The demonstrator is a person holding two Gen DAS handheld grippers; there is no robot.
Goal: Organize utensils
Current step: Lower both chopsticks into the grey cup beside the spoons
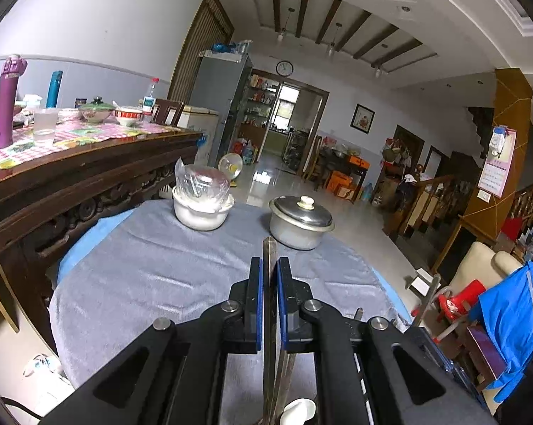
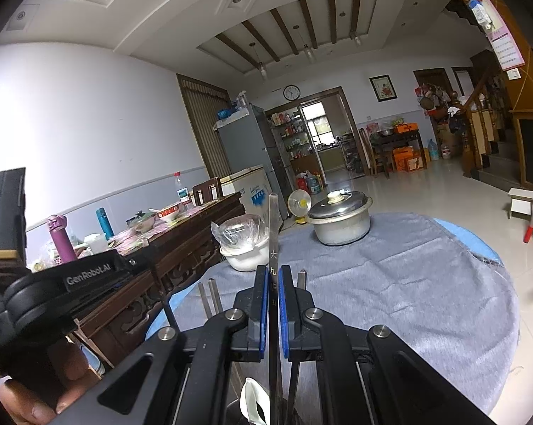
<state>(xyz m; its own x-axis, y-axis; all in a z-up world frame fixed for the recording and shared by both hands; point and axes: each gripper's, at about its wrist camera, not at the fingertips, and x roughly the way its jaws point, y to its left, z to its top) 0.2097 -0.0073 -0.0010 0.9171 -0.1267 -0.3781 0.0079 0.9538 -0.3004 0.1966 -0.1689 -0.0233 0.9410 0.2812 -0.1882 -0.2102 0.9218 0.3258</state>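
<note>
Both grippers, left (image 1: 269, 276) and right (image 2: 273, 283), were clamped on metal utensils (image 1: 268, 251) above the surface (image 1: 153, 269). Sorting seemed underway; next, each needs lowering into a holder.

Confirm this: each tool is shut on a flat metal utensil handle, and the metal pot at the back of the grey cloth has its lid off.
Not quite. The metal pot has its lid on, as the left wrist view shows. The left tool and right tool each are shut on a flat metal utensil handle.
</note>
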